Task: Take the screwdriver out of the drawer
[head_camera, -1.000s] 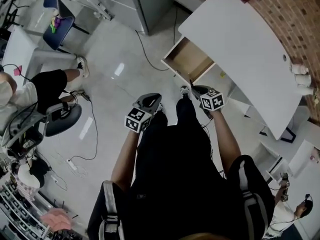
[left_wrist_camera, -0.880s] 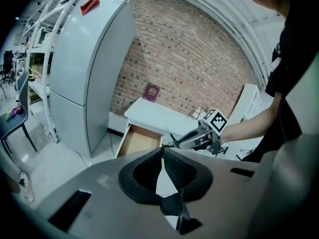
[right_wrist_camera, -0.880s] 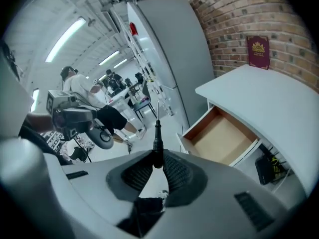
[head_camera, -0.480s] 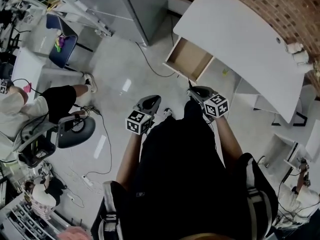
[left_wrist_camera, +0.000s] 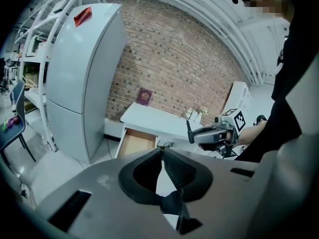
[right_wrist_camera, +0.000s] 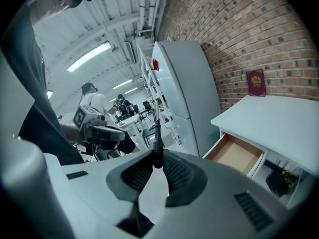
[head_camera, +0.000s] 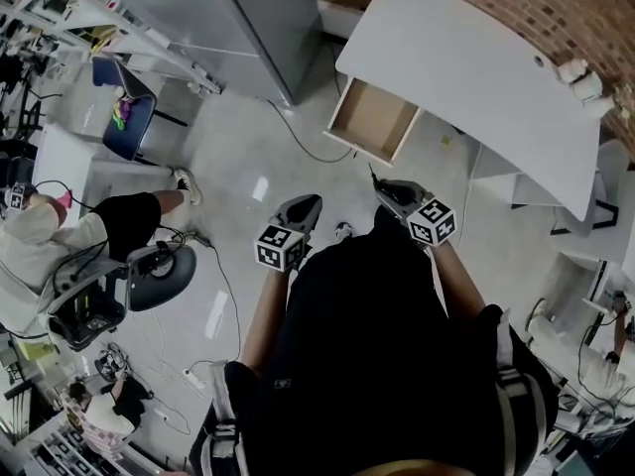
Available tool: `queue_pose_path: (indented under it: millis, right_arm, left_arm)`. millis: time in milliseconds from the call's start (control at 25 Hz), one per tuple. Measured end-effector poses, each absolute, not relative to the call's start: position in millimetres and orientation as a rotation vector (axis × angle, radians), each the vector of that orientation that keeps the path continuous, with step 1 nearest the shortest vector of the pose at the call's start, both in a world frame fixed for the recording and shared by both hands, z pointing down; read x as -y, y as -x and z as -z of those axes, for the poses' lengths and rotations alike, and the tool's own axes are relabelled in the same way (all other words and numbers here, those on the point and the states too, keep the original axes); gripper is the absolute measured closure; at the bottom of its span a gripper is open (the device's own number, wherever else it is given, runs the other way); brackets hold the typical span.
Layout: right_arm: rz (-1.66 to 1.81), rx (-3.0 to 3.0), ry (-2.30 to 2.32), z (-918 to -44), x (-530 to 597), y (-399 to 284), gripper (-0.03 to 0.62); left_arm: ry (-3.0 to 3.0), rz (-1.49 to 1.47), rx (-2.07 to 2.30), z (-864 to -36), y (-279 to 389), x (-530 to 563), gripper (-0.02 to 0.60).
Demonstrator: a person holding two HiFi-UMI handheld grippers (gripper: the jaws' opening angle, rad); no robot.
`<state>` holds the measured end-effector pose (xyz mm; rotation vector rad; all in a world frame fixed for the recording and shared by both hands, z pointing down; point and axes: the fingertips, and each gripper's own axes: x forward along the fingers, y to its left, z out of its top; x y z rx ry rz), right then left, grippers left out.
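Note:
The screwdriver (right_wrist_camera: 157, 146) has a dark ribbed handle and a thin shaft pointing up; my right gripper (right_wrist_camera: 157, 164) is shut on the handle. From the head view, the right gripper (head_camera: 382, 188) hovers in front of the open drawer (head_camera: 375, 119), with the screwdriver (head_camera: 372, 175) as a thin dark line at its tip. The wooden drawer (right_wrist_camera: 237, 153) sticks out from the white desk (head_camera: 466, 58) and looks empty. My left gripper (head_camera: 309, 204) hangs beside the right one; its jaws meet at the tips with nothing between them, as the left gripper (left_wrist_camera: 162, 151) view shows.
A tall grey fridge (head_camera: 248, 18) stands left of the desk against the brick wall (head_camera: 556, 8). A cable (head_camera: 298, 132) runs across the floor near the drawer. A seated person (head_camera: 60, 236) and an office chair (head_camera: 149, 276) are at the left. A dark red book (right_wrist_camera: 255, 82) lies on the desk.
My right gripper has lifted with the screwdriver in it, away from the drawer. The left gripper has shifted a little. The head view has swung, showing more of the fridge.

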<state>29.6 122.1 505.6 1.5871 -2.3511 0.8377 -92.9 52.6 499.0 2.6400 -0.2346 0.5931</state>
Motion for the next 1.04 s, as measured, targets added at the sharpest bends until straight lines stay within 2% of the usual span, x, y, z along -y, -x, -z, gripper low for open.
queue_pose_path:
  millis: [1040]
  right_arm:
    - [-0.825,2.288,-1.531,-515,-144,-33,0.477]
  left_arm:
    - [-2.627,-0.563,0.208,-504,91,-72,0.555]
